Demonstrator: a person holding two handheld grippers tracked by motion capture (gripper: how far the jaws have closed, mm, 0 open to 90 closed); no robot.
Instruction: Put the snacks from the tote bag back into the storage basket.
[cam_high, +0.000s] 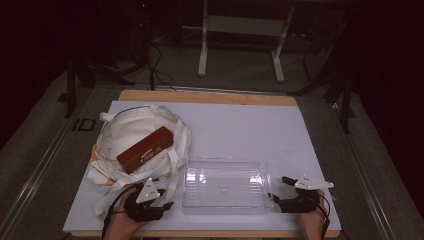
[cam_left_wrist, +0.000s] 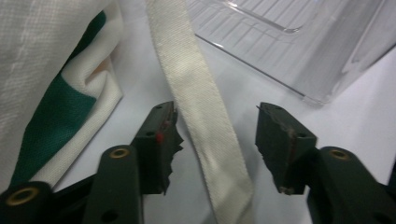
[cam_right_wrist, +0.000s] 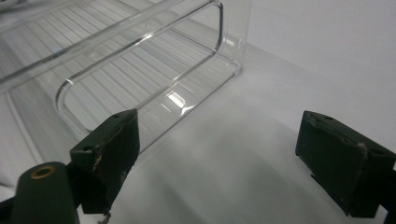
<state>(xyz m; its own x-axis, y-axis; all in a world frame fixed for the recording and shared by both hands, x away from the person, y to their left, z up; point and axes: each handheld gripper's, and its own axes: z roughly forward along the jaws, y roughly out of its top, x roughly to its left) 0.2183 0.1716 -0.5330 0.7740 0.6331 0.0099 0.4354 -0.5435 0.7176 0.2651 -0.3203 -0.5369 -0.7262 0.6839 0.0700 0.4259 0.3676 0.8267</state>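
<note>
High view: found white tote bag (cam_high: 135, 135) slumped at left of table (cam_high: 240, 130), brown box (cam_high: 145, 149) lying on top of it, clear bin (cam_high: 225, 161) just to its right, apparently empty. Noted left gripper (cam_high: 166, 198) low by bag's near corner and right gripper (cam_high: 278, 188) just beside bin's right end, both w/ jaws apart, grasping nothing. Left gripper view: saw strap (cam_left_wrist: 205, 130) running up between the jaws, pads (cam_left_wrist: 161, 140) released on either side w/o pressing it; bag cloth w/ green patch to one side, bin corner (cam_left_wrist: 289, 51) near on the other. Judged risk here: strap lay flat on the sheet and off-centre, nearer one pad, so closing as-is could've pinched an edge only, or skidded over it & come up w/ nothing. Also judged that hauling on one strap might've tipped the bag & slid the box off, or dragged cloth into the bin. Right gripper view: saw jaws spread wide, nothing between but bare sheet, bin's end wall (cam_right_wrist: 140, 70) next to one pad. Judged thin slick wall hard to grip; a sideways nudge prob. would've pushed the light bin toward the bag instead of holding it.
</note>
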